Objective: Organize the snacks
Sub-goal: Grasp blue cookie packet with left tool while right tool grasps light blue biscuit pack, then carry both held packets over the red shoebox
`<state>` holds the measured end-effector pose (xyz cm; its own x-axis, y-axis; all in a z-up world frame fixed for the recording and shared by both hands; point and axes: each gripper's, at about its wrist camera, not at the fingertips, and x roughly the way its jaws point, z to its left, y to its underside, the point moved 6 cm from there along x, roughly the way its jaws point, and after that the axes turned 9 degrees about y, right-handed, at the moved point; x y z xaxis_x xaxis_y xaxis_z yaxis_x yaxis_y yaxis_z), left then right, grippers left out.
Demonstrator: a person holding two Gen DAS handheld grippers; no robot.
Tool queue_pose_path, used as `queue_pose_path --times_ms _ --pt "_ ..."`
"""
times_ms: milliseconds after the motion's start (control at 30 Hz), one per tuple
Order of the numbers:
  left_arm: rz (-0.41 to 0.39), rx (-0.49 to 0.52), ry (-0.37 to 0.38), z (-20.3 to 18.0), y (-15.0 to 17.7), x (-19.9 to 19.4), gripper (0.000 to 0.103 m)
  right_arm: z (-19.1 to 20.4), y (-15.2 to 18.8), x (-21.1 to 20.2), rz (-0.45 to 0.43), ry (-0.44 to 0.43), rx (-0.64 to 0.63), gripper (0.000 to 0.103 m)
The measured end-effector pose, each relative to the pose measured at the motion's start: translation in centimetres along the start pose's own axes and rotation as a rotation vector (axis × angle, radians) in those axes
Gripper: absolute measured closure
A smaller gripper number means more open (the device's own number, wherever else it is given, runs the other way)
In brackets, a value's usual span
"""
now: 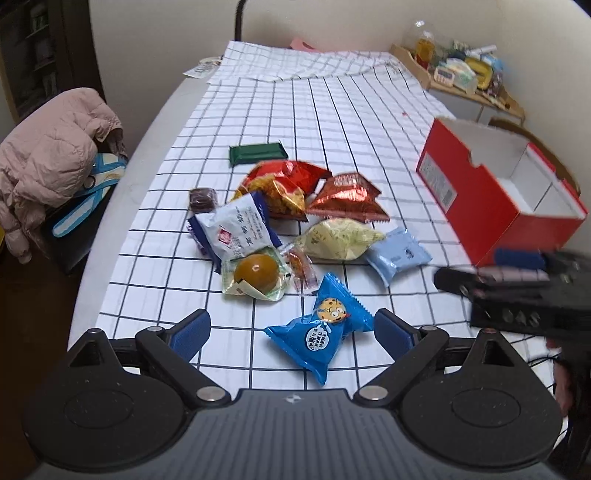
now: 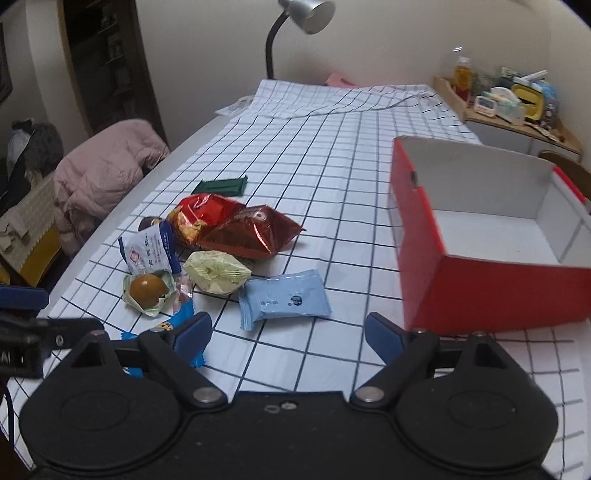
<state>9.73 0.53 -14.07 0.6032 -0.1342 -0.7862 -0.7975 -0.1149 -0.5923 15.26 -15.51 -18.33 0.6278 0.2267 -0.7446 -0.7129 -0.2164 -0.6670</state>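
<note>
A heap of snack packets lies on the checked cloth (image 1: 332, 110). In the left wrist view my left gripper (image 1: 291, 332) is open, and a blue cartoon cookie packet (image 1: 321, 336) lies flat between its fingers, with no pad pressing on it. My right gripper (image 2: 288, 332) is open just short of a pale blue packet (image 2: 284, 297), with nothing between its fingers. Behind are a yellow-green packet (image 2: 216, 273), two red bags (image 2: 236, 229), a white-and-blue packet (image 2: 151, 251), a brown cake in clear wrap (image 2: 147, 290) and a green bar (image 2: 221, 185). A red box (image 2: 498, 291), open-topped and white inside, stands on the right.
A pink jacket (image 1: 51, 158) hangs on a chair past the table's left edge. A wooden shelf (image 2: 509, 122) full of small items stands at the far right, and a desk lamp (image 2: 303, 14) at the back. The right gripper's body (image 1: 517, 295) reaches in beside the red box.
</note>
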Motion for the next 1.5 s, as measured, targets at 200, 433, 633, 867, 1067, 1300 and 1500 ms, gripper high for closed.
queue_pose_path --times_ms 200,433,633,867,1067,1300,1500 --pt "0.053 0.067 0.013 -0.7 0.3 3.3 0.017 1.6 -0.5 3.6 0.015 -0.026 -0.130 0.013" --pt "0.092 0.134 0.041 -1.1 0.2 5.8 0.027 2.2 -0.9 7.4 0.061 -0.045 -0.176 0.005" --pt "0.130 0.151 0.088 -1.2 0.2 7.0 0.034 1.8 -0.7 9.7 0.111 -0.031 -0.145 0.005" --pt "0.169 0.177 0.125 -1.6 0.8 8.1 0.045 2.3 -0.3 10.0 0.112 -0.031 -0.174 0.014" --pt "0.186 0.187 0.128 -1.4 1.1 8.7 0.057 2.1 -0.5 9.7 0.093 -0.029 -0.156 0.028" --pt "0.179 0.179 0.129 -1.4 1.1 8.7 0.066 2.2 -0.2 9.0 0.092 -0.019 -0.150 0.045" --pt "0.170 0.153 0.127 -1.3 1.2 8.4 0.069 1.2 0.1 7.7 0.096 0.005 -0.102 0.052"
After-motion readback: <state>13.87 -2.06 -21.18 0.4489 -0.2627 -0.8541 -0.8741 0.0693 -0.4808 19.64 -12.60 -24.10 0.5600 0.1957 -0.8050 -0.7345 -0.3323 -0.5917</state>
